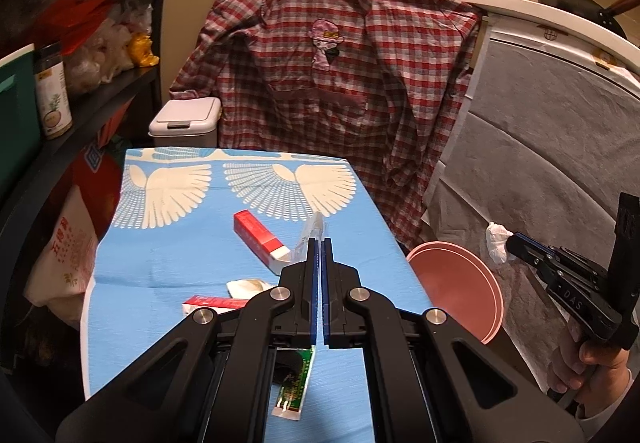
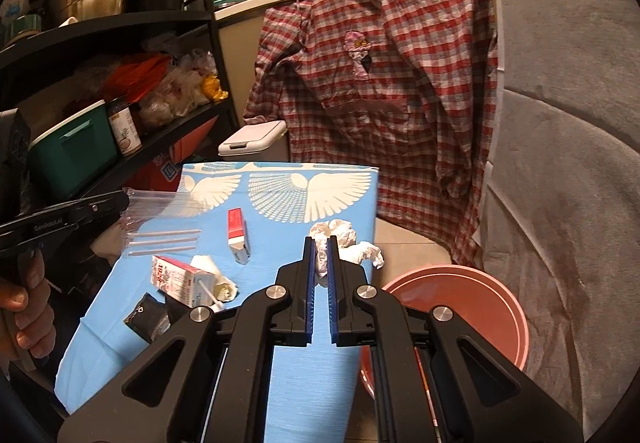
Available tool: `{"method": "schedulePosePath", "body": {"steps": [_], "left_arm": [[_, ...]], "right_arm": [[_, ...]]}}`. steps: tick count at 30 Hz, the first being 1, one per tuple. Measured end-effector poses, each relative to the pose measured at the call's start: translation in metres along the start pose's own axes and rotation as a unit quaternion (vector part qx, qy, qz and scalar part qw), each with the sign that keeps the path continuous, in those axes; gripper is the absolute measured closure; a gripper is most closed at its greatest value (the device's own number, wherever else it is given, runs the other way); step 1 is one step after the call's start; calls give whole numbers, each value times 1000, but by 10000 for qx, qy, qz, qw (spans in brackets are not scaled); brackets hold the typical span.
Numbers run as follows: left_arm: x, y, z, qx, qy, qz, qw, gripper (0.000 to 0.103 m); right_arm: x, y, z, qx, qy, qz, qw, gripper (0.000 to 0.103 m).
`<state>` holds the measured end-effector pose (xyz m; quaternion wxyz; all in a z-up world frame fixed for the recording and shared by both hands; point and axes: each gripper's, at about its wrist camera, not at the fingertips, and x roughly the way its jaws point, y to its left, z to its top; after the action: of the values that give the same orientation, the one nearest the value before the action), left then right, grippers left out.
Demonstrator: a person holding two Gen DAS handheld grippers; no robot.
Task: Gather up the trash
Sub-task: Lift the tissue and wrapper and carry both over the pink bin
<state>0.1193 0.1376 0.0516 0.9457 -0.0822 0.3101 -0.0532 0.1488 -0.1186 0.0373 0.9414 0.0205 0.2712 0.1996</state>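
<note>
My left gripper (image 1: 321, 243) is shut on a clear plastic bag (image 2: 160, 211), which hangs over the left side of the blue-clothed table (image 2: 304, 383). My right gripper (image 2: 320, 241) is shut on a crumpled white tissue (image 2: 340, 239), held above the table's right edge beside a pink bucket (image 2: 460, 307) on the floor. On the cloth lie a red-and-white box (image 2: 238, 233), a small carton (image 2: 180, 279), a crumpled paper (image 2: 222, 285), a black packet (image 2: 148, 317) and a green sachet (image 1: 294, 383).
A white lidded bin (image 1: 186, 123) stands beyond the table's far end. A checked shirt (image 1: 340, 83) hangs behind it. Dark shelves (image 2: 100, 83) with pots, jars and bags run along the left. A grey padded cover (image 2: 560, 163) fills the right.
</note>
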Motion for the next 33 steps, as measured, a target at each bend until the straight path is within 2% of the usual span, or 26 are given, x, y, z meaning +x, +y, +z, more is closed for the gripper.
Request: {"method": "schedulePosePath", "body": {"steps": [18,33], "left_arm": [[18,-46,0,230,90,-286,9993,102],[40,-97,1,462,185,-670,9965,102]], "right_arm": [[-10,-47,3,371,14,-373,9986,97],[-13,-75,4,509,27,-665,9965,97]]}}
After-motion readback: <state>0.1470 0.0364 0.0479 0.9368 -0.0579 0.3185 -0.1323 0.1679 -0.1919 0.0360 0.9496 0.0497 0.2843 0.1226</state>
